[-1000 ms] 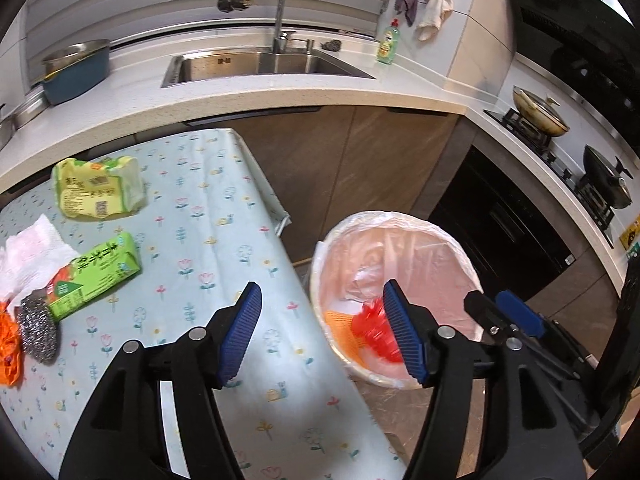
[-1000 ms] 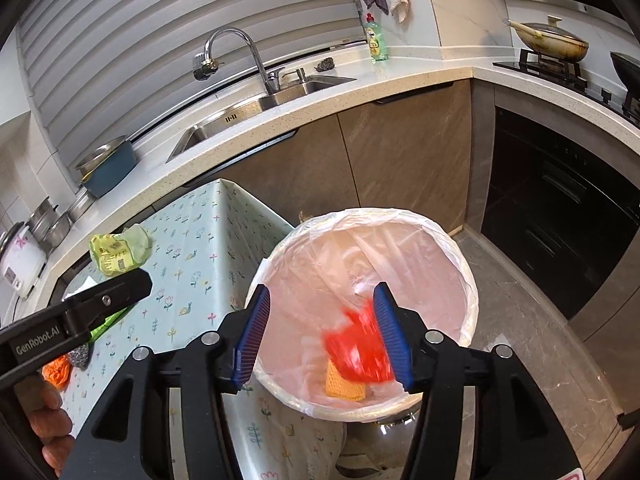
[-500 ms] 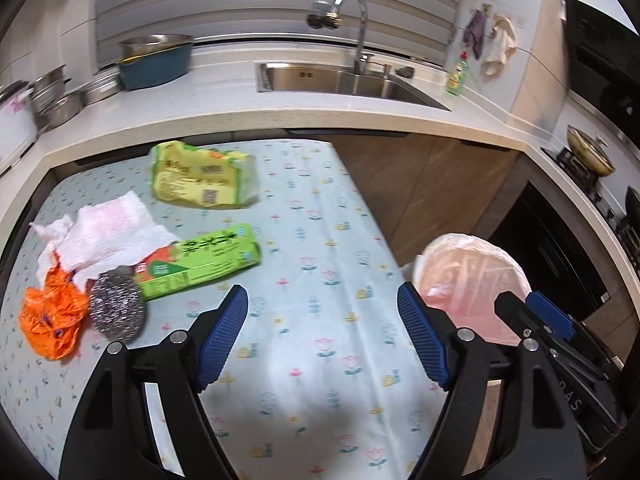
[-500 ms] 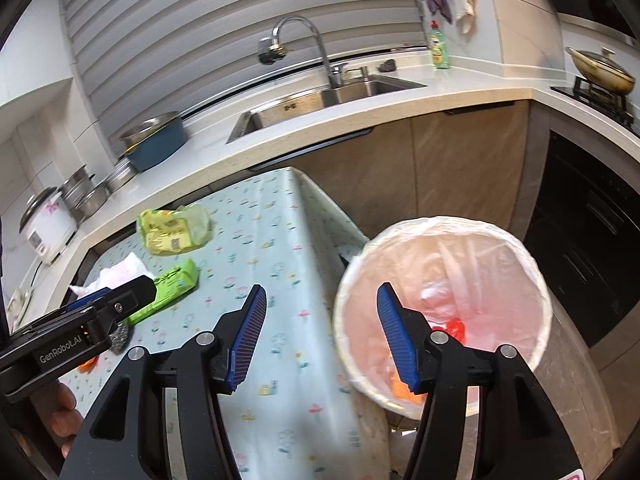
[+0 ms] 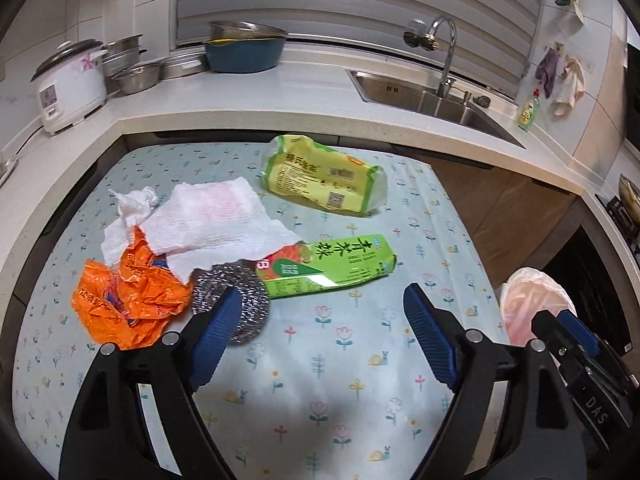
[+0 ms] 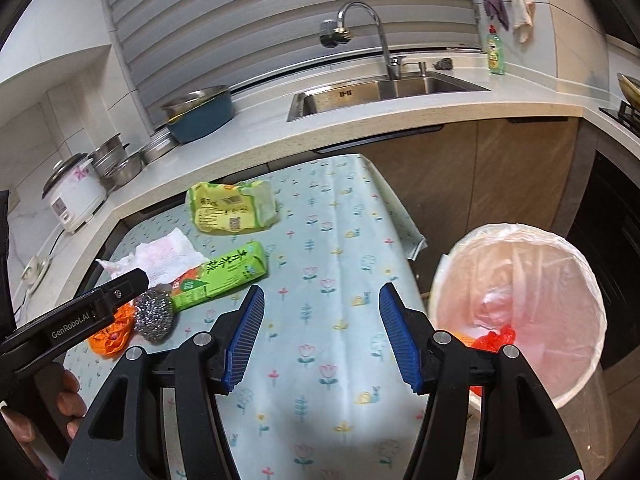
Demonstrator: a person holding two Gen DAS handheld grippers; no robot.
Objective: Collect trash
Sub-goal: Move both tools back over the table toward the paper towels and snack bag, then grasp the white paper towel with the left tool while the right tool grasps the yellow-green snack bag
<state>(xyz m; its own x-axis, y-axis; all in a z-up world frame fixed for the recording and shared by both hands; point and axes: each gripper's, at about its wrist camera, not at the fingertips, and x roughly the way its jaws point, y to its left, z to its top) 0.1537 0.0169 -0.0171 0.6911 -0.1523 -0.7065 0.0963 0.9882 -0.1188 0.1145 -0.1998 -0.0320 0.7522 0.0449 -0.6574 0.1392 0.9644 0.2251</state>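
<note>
On the floral tablecloth (image 5: 344, 360) lie a green carton (image 5: 332, 266), a yellow-green wrapper (image 5: 320, 180), a white paper towel (image 5: 212, 220), a crumpled orange bag (image 5: 128, 300) and a steel scourer (image 5: 240, 300). My left gripper (image 5: 320, 336) is open and empty, just in front of the carton and scourer. My right gripper (image 6: 320, 336) is open and empty over the table's right part; the carton (image 6: 224, 280) lies to its left. The lined bin (image 6: 520, 312) stands right of the table and holds red and orange trash (image 6: 494, 338).
A counter (image 5: 304, 92) with a sink (image 6: 384, 92), a rice cooker (image 5: 68, 84), steel bowls and a blue basin (image 5: 244, 52) runs behind the table. A dark oven front and stove are at the right. The left gripper's body (image 6: 76, 320) shows in the right wrist view.
Both grippers have swung left, from over the bin to over the table. The red trash that was falling between the right gripper's fingers now lies in the bin.
</note>
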